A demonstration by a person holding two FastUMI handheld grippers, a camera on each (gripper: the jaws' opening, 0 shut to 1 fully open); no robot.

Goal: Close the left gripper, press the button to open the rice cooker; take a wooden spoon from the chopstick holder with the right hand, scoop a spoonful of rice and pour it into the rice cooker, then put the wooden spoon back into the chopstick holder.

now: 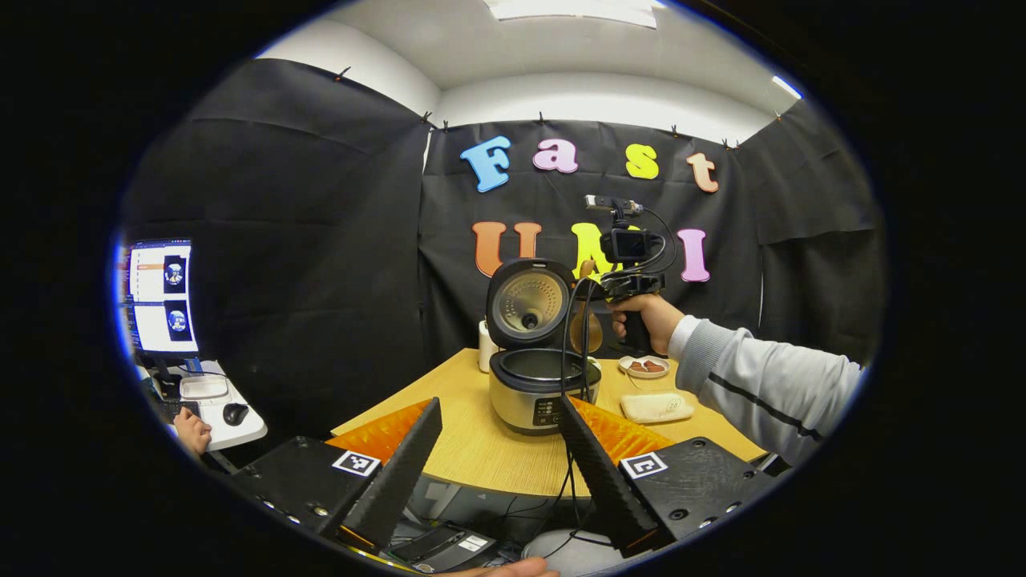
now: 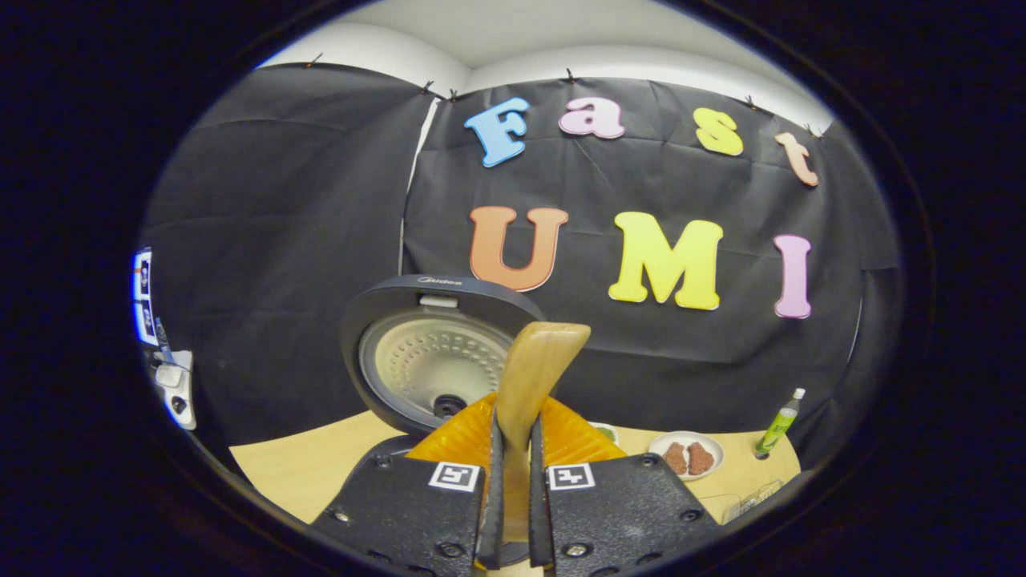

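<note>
Pinching the wooden spoon (image 2: 533,377), the right gripper (image 2: 513,481) faces the rice cooker (image 1: 541,377); left gripper (image 1: 501,457) spread.

In the right gripper view, the wooden spoon (image 2: 531,377) hides its lower handle between the gripper's fingers, and the gripper body covers the rice cooker (image 2: 425,353) pot. In the left gripper view, the chopstick holder (image 1: 586,328) is mostly hidden behind the cooker's lid.

I read "Midea" brand mark on raised rice cooker lid (image 2: 437,282) rim in right gripper view. Control panel (image 1: 547,411) print too small for me.
</note>
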